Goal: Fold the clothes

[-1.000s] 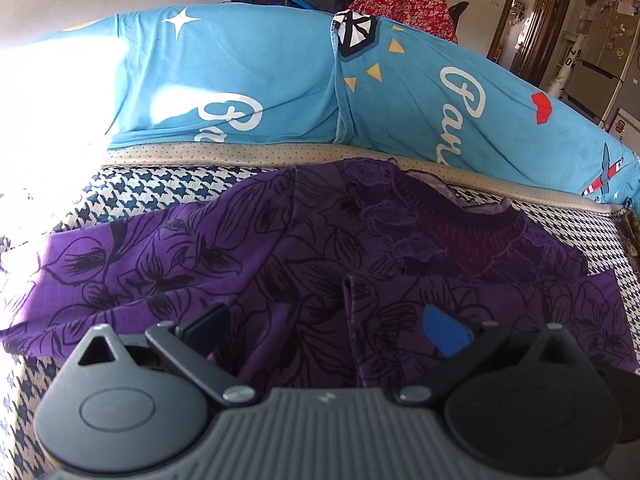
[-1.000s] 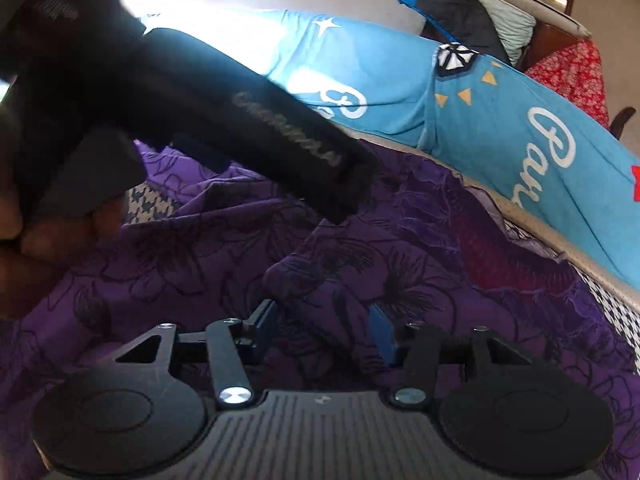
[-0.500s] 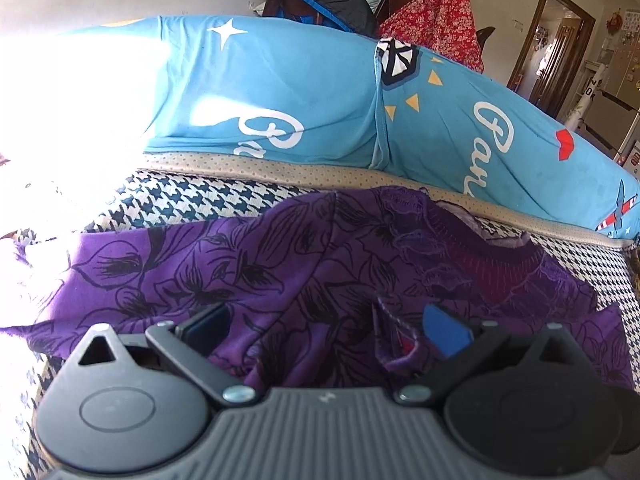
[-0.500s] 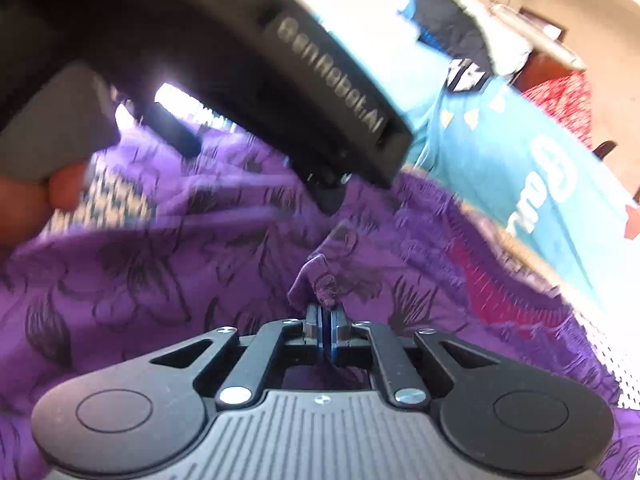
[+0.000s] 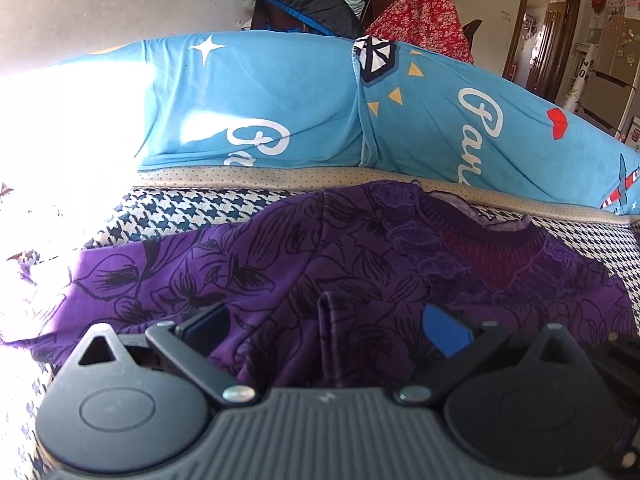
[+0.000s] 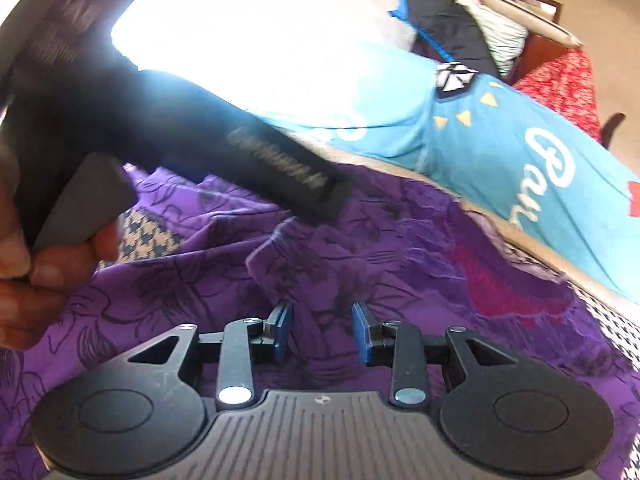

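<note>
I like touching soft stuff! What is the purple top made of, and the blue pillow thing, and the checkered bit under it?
The purple top looks like soft matte knit cloth: it creases and has a ribbed neckline. The blue cushion cover seems smooth thin printed fabric, stretched with fine wrinkles. The checkered cover looks like coarser woven cloth, its houndstooth pattern apparently in the weave.

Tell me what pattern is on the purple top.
Black line-drawn flowers on the purple top, clearest in the left wrist view.
</note>
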### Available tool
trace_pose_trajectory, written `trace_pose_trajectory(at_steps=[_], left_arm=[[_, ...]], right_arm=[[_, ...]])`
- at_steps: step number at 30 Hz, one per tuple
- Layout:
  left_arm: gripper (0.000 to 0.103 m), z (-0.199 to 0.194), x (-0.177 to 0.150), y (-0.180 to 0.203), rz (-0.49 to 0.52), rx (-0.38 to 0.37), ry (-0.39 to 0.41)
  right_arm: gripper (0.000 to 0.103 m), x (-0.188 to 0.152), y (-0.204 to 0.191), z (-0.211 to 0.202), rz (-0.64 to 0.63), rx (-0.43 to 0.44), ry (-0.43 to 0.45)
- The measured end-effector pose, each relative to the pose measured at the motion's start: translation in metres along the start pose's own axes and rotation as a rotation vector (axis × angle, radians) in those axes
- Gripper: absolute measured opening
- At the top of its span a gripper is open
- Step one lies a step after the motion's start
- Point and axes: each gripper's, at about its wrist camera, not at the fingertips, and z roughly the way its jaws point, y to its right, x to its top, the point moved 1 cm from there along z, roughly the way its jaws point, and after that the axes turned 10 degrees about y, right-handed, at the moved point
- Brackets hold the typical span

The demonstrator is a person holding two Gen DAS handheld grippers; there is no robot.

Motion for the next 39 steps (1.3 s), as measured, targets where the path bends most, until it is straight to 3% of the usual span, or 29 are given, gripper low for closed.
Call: trace_pose_trajectory(at_steps=[4,11,16,21,29,35,39], left_arm=[[0.103,-0.001,-0.010,0.025,0.076,-0.044,0.001],[0.103,0.007,-0.035,0.059,0.149,-0.125,-0.057],[0.103,0.023,-0.052,0.066,0.213,-0.093,-0.132],[0.103,0.022,-0.057,0.068,0.256,-0.078,-0.127],[0.103,0.025,-0.056,0.066,0.236,-0.080,-0.132],[0.103,0.025,-0.056,0.066,0.232,-0.076,-0.132],[0.103,0.026,-0.056,0.067,0.233,-0.073,-0.130]], right_arm=[[0.036,-0.003,0.024,-0.017,0.027,-0.097,0.006],[0.037,-0.027,0.067,-0.057,0.095,-0.187,-0.042],[0.037,-0.049,0.096,-0.089,0.143,-0.152,-0.092],[0.037,-0.072,0.102,-0.100,0.066,-0.110,-0.147],[0.037,-0.095,0.134,-0.106,0.132,-0.274,-0.240],[0.045,-0.105,0.148,-0.097,0.130,-0.409,-0.288],[0.047,-0.104,0.164,-0.101,0.310,-0.390,-0.237]])
